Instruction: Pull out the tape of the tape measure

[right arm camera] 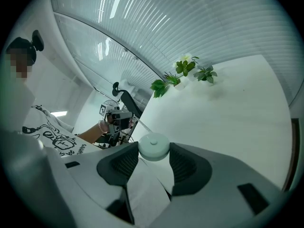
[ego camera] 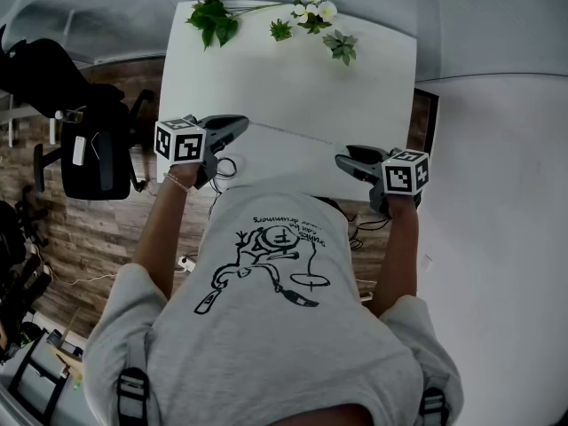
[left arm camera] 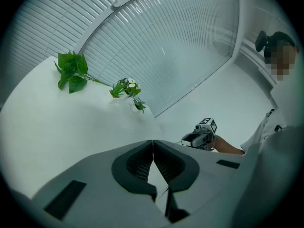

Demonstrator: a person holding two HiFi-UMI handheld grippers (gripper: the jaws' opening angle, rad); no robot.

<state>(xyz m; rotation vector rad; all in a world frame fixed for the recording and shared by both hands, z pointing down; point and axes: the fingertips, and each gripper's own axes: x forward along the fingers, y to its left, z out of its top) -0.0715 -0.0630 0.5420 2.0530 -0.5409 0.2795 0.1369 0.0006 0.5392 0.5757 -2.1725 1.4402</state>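
Observation:
A round white tape measure case (right arm camera: 153, 145) sits between the pads of my right gripper (right arm camera: 153, 152), which is shut on it just above the near edge of the white table (ego camera: 293, 87). A thin tape (ego camera: 293, 134) stretches from the case leftward to my left gripper (ego camera: 240, 125). In the left gripper view the jaws of the left gripper (left arm camera: 153, 148) are pressed together; the tape's end between them is too thin to make out there. The right gripper view shows the tape (right arm camera: 141, 124) running toward the left gripper (right arm camera: 114, 118).
Along the table's far edge lie a leafy sprig (ego camera: 213, 20), white flowers (ego camera: 312, 9) and a small plant (ego camera: 342, 44). A black office chair (ego camera: 84, 149) stands on the wood floor at the left. The person's torso covers the table's near edge.

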